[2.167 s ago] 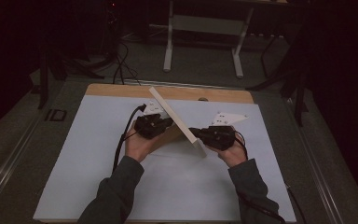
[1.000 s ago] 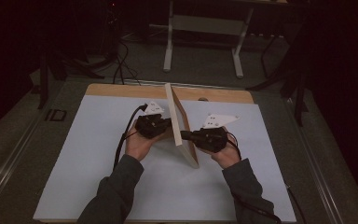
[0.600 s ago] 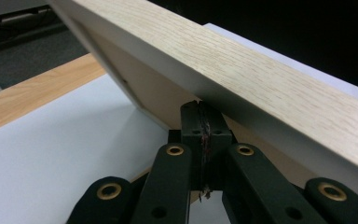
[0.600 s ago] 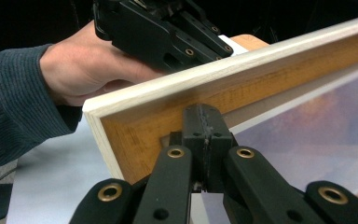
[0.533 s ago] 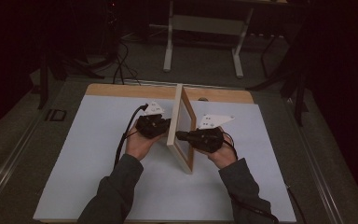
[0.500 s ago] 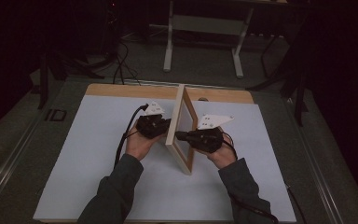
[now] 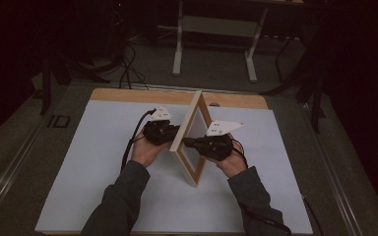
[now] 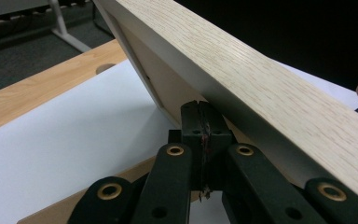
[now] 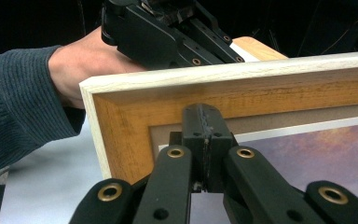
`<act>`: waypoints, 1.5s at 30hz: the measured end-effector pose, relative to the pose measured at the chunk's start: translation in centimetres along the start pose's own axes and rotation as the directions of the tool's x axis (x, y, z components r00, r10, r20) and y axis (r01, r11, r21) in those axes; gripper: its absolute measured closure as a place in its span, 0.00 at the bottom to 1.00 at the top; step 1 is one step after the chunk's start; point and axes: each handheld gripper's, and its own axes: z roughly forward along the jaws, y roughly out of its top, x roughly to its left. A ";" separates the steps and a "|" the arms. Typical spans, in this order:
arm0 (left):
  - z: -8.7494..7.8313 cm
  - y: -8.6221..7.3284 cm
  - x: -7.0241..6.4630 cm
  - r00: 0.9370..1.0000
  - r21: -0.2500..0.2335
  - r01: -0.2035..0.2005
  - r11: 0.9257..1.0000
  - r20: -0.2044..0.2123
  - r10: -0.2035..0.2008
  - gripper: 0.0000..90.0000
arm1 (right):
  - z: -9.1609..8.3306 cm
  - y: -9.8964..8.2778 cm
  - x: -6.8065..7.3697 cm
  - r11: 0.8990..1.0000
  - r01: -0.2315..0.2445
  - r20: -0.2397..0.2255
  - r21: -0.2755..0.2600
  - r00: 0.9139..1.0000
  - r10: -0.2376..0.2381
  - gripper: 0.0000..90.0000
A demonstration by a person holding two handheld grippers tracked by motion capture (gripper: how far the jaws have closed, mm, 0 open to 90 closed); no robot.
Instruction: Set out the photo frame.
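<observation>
Wooden picture frame (image 7: 191, 132) stands on edge mid-worktop (image 7: 78, 172), propped between the two claws. Left claw (image 7: 170, 133), jaws together, braces its back; right claw (image 7: 191, 143), also together, presses the picture side. Raising looks done; settling it steady or laying it down remains.

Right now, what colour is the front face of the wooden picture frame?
Honey-orange wood with a pale whitewashed outer edge on the wooden picture frame; clearest in the right gripper view.

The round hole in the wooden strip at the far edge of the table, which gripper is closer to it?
Right, narrowly. The right gripper sits against the picture frame's front, below the hole; the left gripper is behind the frame, farther to the hole's left.
</observation>
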 end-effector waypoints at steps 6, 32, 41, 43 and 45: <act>0.0 -0.1 0.1 1.000 -0.001 0.016 1.000 0.008 -0.016 1.00 | 0.2 0.0 -0.1 1.000 -0.002 0.023 -0.004 1.000 0.002 1.00; -6.3 -3.0 -0.6 0.973 -0.102 0.228 0.968 -0.025 -0.231 0.66 | -0.8 -2.0 -1.8 0.997 -0.068 0.117 0.024 0.991 0.065 0.80; -8.3 -3.4 -2.2 0.969 -0.142 0.239 0.961 -0.023 -0.245 0.55 | -1.1 -2.4 -2.1 0.996 -0.082 0.128 0.028 0.989 0.078 0.76; -8.6 -3.5 -2.5 0.970 -0.153 0.241 0.958 -0.008 -0.245 0.50 | -1.1 -2.5 -2.1 0.996 -0.085 0.130 0.026 0.988 0.081 0.76; -9.1 -3.5 -2.8 0.970 -0.166 0.237 0.957 -0.010 -0.242 0.46 | -1.2 -2.6 -2.2 0.996 -0.088 0.130 0.027 0.988 0.084 0.75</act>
